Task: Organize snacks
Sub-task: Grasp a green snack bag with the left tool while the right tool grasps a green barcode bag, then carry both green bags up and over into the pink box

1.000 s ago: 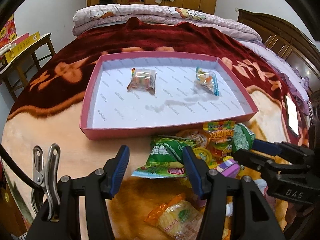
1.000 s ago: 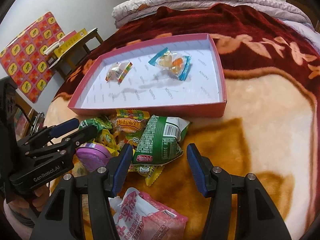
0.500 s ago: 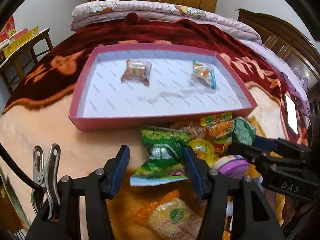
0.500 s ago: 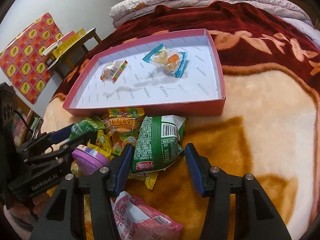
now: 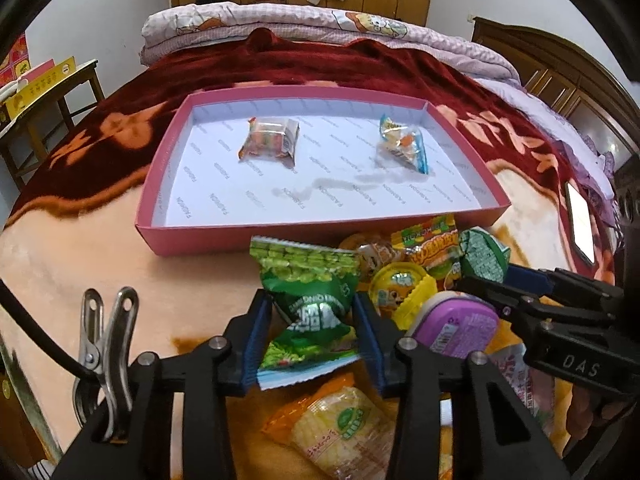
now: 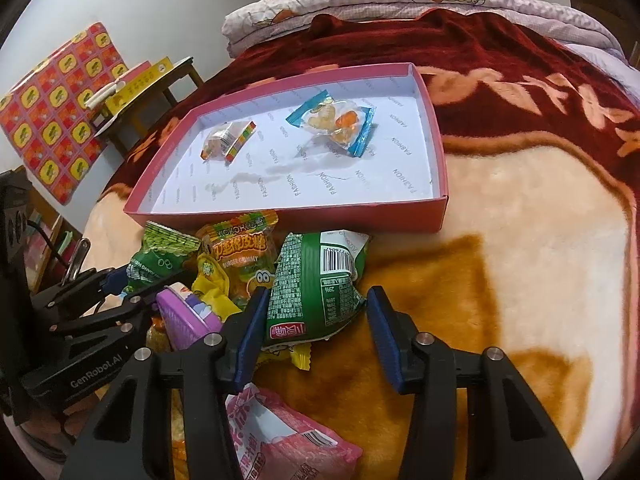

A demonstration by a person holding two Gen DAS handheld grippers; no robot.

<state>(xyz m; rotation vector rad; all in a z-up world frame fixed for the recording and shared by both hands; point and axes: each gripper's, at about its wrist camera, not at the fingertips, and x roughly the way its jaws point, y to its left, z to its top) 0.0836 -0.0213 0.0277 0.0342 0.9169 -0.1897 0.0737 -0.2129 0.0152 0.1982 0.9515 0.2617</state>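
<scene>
left tool (image 5: pixel 312 326) closing on green snack bag (image 5: pixel 312 300) | pink tray (image 5: pixel 256 231) behind

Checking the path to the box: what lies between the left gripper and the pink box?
In the left wrist view, only the green packet's upper end and bare blanket lie between the left gripper and the pink box.

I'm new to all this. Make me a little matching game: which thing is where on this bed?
Things:
1. sweet packet with blue edges
2. purple tub
3. folded quilt

Places:
A. at the far end of the bed
B. inside the pink tray
C. in the snack pile in front of the tray

Pairs: 1-B, 2-C, 3-A
</scene>
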